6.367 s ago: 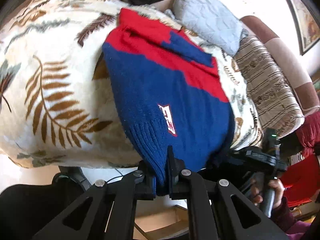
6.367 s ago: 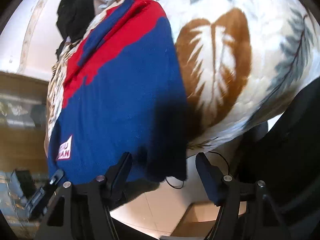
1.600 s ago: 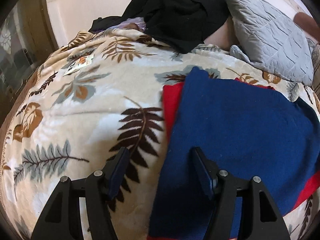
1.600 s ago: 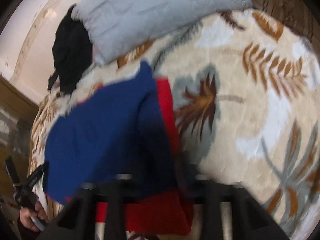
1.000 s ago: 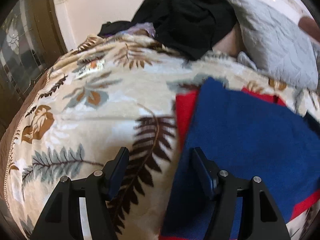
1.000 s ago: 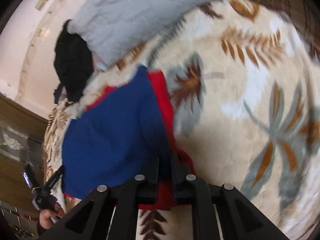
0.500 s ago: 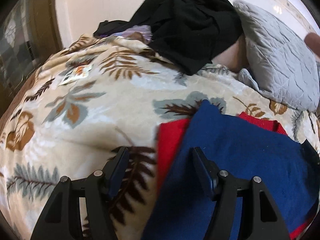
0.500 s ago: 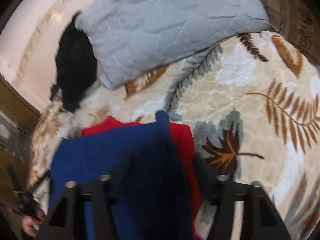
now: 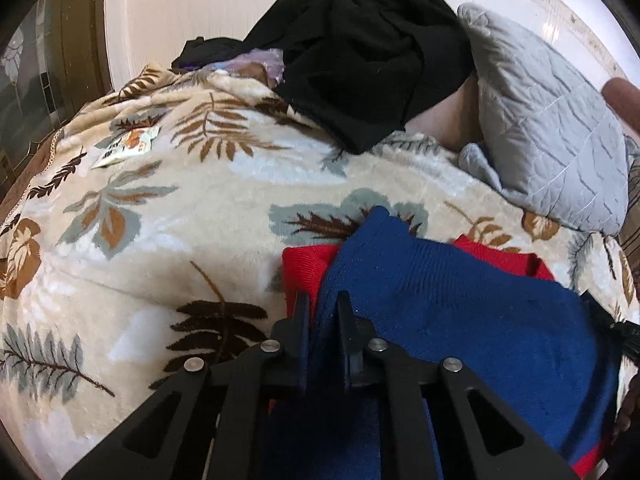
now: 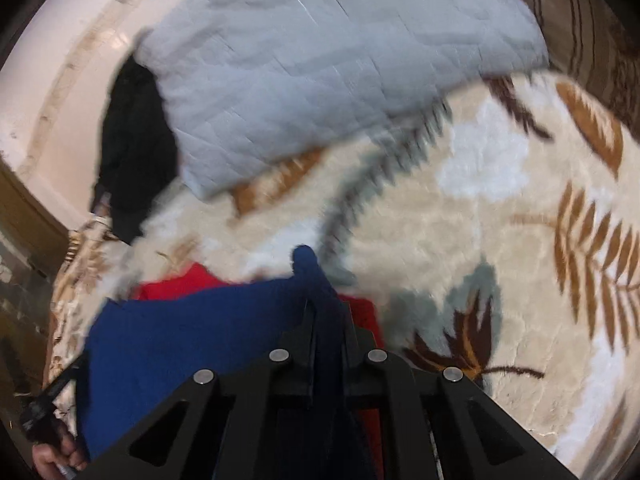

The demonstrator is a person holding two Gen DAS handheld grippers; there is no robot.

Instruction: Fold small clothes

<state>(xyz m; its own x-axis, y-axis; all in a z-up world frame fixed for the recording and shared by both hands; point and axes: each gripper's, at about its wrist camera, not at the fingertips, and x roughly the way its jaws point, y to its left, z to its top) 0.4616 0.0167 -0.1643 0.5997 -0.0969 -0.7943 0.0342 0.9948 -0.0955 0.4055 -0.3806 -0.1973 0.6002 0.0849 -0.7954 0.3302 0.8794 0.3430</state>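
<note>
A small blue and red knit sweater (image 9: pixel 460 320) lies folded over on the leaf-patterned blanket (image 9: pixel 160 240), blue layer on top, red edges showing underneath. My left gripper (image 9: pixel 323 312) is shut on the blue layer's left edge. In the right wrist view the sweater (image 10: pixel 200 336) fills the lower left. My right gripper (image 10: pixel 326 316) is shut on the blue layer's right corner, which sticks up past the fingertips. The view is blurred.
A heap of black clothes (image 9: pixel 368 48) and a grey quilted pillow (image 9: pixel 552 120) lie at the head of the bed; the pillow (image 10: pixel 320 60) is also ahead of the right gripper. A small packet (image 9: pixel 128 146) lies on the blanket at left.
Both grippers were open half a second ago and have closed on the blue layer's two far corners. Both have moved a little toward the head of the bed.
</note>
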